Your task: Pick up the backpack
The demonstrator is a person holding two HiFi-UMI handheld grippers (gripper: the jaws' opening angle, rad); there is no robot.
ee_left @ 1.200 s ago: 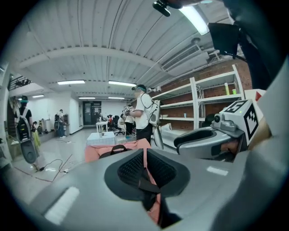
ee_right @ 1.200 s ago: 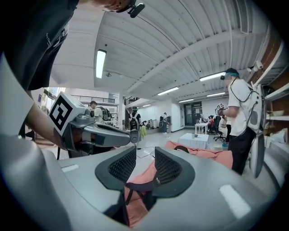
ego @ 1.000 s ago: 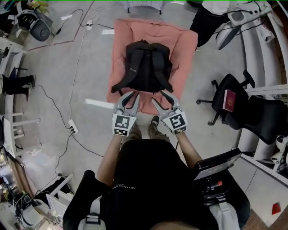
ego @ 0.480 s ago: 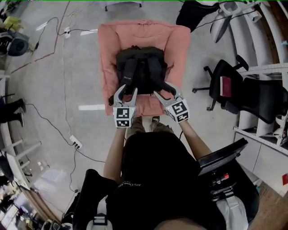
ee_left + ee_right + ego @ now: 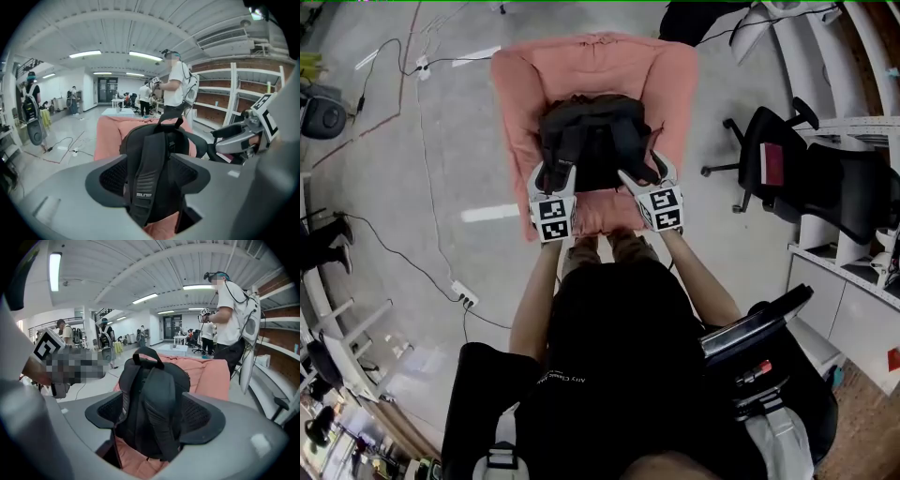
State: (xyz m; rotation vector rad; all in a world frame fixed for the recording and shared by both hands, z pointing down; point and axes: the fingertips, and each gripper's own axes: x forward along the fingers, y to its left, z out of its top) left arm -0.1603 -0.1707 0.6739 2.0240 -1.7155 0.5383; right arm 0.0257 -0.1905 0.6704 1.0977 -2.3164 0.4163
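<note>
A black short-sleeved T-shirt (image 5: 609, 356) with a thin line of pale lettering across the back fills the lower middle of the frame, with brownish trousers (image 5: 628, 247) just above it. The grey left gripper (image 5: 555, 173) and grey right gripper (image 5: 645, 174) each carry a white cube with black square markers and dark meshed pads.

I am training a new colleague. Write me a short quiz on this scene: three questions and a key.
1. True or false: the backpack lies on the floor.
2. What stands between the jaws of the left gripper? A) a cable B) a strap C) nothing
3. Fill in: the right gripper is ____ (open or shut).
Key: 1 false, it sits on the pink armchair. 2 B. 3 open; the jaws of both have just been opening, a strap between each.
</note>
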